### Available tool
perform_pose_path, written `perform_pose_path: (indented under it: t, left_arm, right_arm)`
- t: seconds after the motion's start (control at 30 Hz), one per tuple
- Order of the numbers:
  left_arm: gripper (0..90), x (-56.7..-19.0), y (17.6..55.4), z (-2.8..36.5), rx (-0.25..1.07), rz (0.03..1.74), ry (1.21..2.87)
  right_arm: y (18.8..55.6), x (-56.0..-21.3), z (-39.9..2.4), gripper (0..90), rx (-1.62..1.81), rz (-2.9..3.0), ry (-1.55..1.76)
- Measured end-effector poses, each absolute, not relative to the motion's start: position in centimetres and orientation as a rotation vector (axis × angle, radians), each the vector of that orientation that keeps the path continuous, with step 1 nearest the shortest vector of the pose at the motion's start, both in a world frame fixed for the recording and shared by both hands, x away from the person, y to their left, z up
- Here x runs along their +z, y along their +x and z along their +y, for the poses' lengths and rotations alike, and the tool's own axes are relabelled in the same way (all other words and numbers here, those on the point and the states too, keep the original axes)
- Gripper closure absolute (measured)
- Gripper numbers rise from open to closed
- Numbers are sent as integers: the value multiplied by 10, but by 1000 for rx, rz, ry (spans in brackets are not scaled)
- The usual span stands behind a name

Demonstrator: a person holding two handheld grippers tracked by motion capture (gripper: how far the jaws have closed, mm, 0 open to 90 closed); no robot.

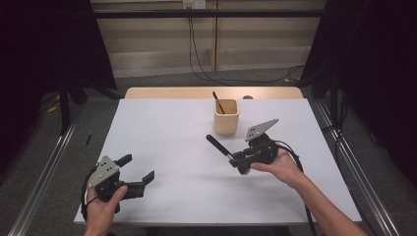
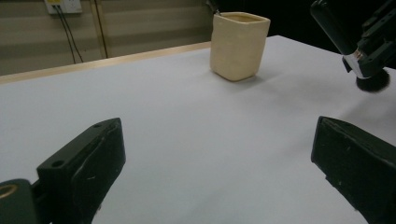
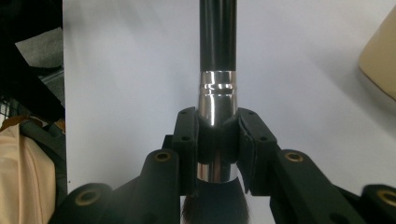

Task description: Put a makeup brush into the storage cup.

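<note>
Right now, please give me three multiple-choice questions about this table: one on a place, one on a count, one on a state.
1. Where does the cup stand?
A. at the far side of the table
B. at the near left corner
C. on the floor

2. How many brushes are inside the cup?
A. none
B. one
C. four

3. What is the right gripper doing?
A. standing open with nothing in it
B. gripping the cup
C. gripping a brush

Answers:
1 A, the cup is near the far edge in the high view.
2 B, a single dark handle sticks out.
3 C, the jaws clamp the brush's silver collar.
</note>
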State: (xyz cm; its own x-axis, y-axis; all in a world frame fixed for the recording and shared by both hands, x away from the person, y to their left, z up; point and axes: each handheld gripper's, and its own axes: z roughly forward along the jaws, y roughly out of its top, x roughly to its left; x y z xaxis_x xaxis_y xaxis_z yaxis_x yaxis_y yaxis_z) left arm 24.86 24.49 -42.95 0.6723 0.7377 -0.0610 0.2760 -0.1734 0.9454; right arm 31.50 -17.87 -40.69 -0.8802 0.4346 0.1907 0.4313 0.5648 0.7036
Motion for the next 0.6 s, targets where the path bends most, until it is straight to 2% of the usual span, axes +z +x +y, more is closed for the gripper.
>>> perform_pose_path:
  t: [0.6]
  left_arm:
    - [30,-419,257,213,358,699,1875]
  right_arm:
    - [321,-404,-154,712,1052,2926,676]
